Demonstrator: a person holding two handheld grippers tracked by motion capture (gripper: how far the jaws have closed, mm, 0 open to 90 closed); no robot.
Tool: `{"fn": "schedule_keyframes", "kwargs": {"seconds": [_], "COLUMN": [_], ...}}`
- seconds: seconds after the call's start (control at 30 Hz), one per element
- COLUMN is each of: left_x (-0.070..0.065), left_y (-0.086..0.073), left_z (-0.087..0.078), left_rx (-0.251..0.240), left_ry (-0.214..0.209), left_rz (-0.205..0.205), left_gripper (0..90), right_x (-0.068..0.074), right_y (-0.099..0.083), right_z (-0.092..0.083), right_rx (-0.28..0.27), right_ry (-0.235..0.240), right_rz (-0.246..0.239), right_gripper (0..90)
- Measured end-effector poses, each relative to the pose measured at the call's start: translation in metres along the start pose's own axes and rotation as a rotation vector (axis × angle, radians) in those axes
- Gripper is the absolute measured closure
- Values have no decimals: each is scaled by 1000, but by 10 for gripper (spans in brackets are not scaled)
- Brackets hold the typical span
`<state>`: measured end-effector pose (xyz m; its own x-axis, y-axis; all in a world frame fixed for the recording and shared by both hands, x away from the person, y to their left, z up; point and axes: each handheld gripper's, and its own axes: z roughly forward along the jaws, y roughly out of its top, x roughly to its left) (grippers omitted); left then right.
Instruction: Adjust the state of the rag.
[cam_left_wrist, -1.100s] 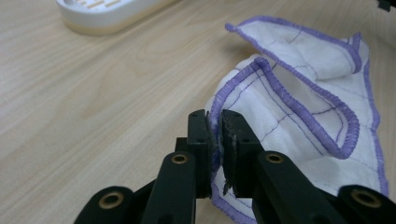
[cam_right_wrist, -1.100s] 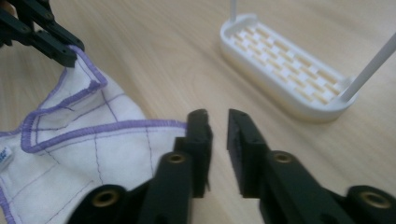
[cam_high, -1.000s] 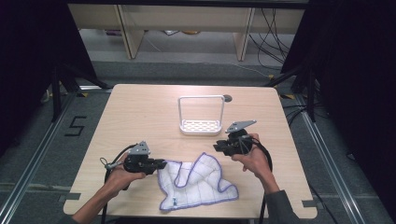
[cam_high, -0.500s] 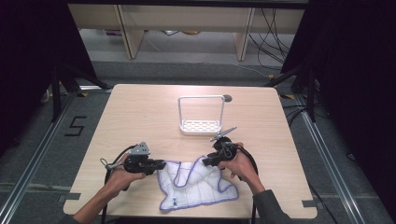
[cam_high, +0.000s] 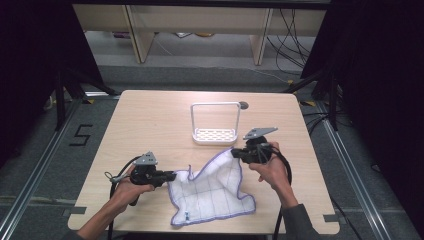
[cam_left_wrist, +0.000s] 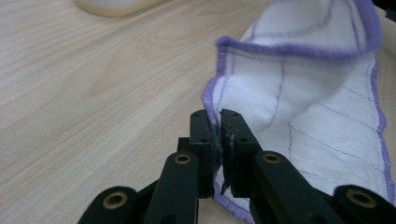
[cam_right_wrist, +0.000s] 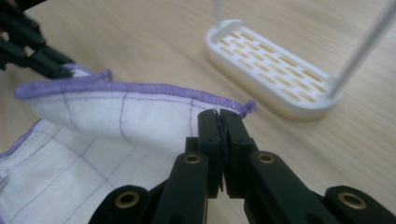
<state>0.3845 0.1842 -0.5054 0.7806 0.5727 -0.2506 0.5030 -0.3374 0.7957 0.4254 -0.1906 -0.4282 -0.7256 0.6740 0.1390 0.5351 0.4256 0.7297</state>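
Note:
A white cloth (cam_high: 210, 195) with purple edging lies on the wooden table (cam_high: 150, 125), near the front. My left gripper (cam_high: 175, 176) is shut on its left edge; in the left gripper view the jaws (cam_left_wrist: 218, 123) pinch the purple hem of the cloth (cam_left_wrist: 303, 93). My right gripper (cam_high: 234, 154) holds the far right corner, lifted off the table. Its jaws (cam_right_wrist: 219, 114) have just been closing and now clamp the cloth (cam_right_wrist: 116, 116) at the hem. The left gripper (cam_right_wrist: 32, 51) shows farther off in the right gripper view.
A small white rack (cam_high: 216, 131) with a slotted base and a tall wire handle stands just beyond the cloth, close to my right gripper; it appears again as the rack (cam_right_wrist: 271, 70). A dark round hole (cam_high: 243, 105) sits behind it.
The right gripper dipped left to the cloth, closed on its far corner and pulled it up and to the right, stretching the cloth out. The left gripper stayed put.

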Motion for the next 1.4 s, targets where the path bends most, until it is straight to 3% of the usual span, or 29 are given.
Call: {"fn": "schedule_keyframes", "kwargs": {"seconds": [0.03,0.07,0.1,0.17,0.27,0.33,0.4,0.5,0.63,0.67,0.7,0.73,0.77,0.8,0.83,0.87,0.9,0.97,1.07,1.17,1.27,1.4], "left_x": [1,1,-1,-1,-1,2,3,7,9,10,10,12,16,16,18,20,20,20,17,17,12,3], "left_y": [1,1,3,4,2,1,0,-3,0,3,6,10,18,18,24,29,34,41,46,48,50,53], "left_z": [1,1,4,6,10,9,8,5,7,9,10,13,19,19,25,29,34,45,58,71,78,83], "left_rx": [-9,-9,-20,-15,-22,-65,-85,-86,-92,-85,-75,-72,-82,-82,-67,-49,-40,-15,43,67,89,103], "left_ry": [-24,-24,-9,-11,10,45,64,82,60,49,54,49,40,40,14,18,25,-11,15,-2,9,-11], "left_rz": [-15,-15,-26,-22,-49,-87,-99,-116,-125,-100,-96,-90,-100,-100,-90,-55,-39,-14,44,61,88,146], "left_gripper": [832,832,831,828,815,797,793,791,758,712,592,592,513,489,489,473,474,468,453,456,499,677], "right_x": [-17,-17,-27,-28,-33,-38,-38,-43,-42,-42,-43,-43,-45,-45,-43,-42,-43,-43,-44,-45,-44,-45], "right_y": [-6,-6,-13,-15,-16,-13,-11,-6,-6,-7,-9,-9,-10,-10,-10,-11,-12,-12,-14,-15,-15,-15], "right_z": [-1,-1,4,7,20,35,38,59,63,65,65,65,66,66,65,66,66,68,68,68,68,68], "right_rx": [-24,-24,-26,-20,-5,-6,22,51,94,88,99,99,89,89,106,107,119,123,112,132,131,124], "right_ry": [-23,-23,-28,-46,-93,-145,-135,-156,-181,-187,-186,-186,-193,-193,-189,-191,-190,-196,-188,-185,-182,-177], "right_rz": [49,49,77,74,64,43,48,23,40,46,36,36,11,11,46,57,42,50,55,41,52,41], "right_gripper": [884,884,884,884,884,883,882,880,875,875,872,872,871,871,871,869,868,866,863,858,853,853]}}
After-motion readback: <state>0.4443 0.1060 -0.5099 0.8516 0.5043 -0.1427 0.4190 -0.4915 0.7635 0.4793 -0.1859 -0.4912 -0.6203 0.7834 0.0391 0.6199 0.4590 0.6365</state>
